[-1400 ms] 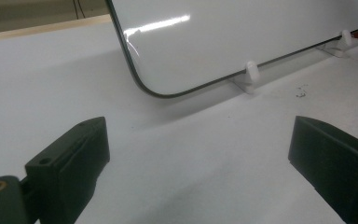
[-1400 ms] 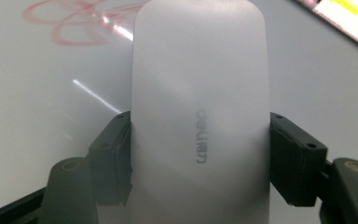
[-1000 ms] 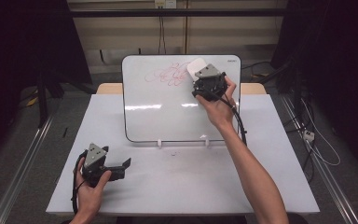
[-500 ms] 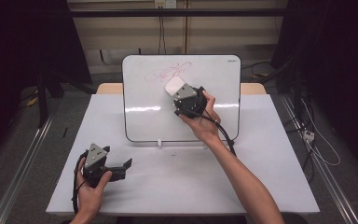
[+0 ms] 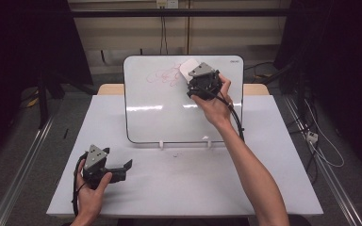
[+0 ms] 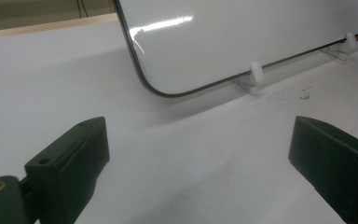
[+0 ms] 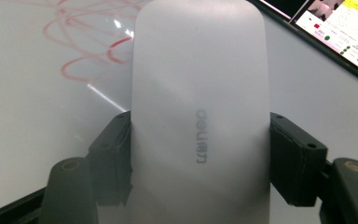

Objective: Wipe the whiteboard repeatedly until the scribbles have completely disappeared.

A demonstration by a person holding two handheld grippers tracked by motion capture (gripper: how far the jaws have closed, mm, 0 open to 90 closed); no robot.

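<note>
Overhead, the white table (image 5: 264, 155) carries a tilted whiteboard (image 5: 160, 113) propped on two small white clips. The right gripper (image 5: 195, 77) is raised against the board's upper part, its jaws closed on the sides of a white eraser (image 5: 188, 68) beside red scribbles (image 5: 165, 75). Its own camera reveals what the high view cannot: grey lettering on the eraser (image 7: 198, 107). The left gripper (image 5: 122, 168) rests low on the table, jaws spread wide with nothing between them, facing the board's bottom corner (image 6: 154, 88).
</note>
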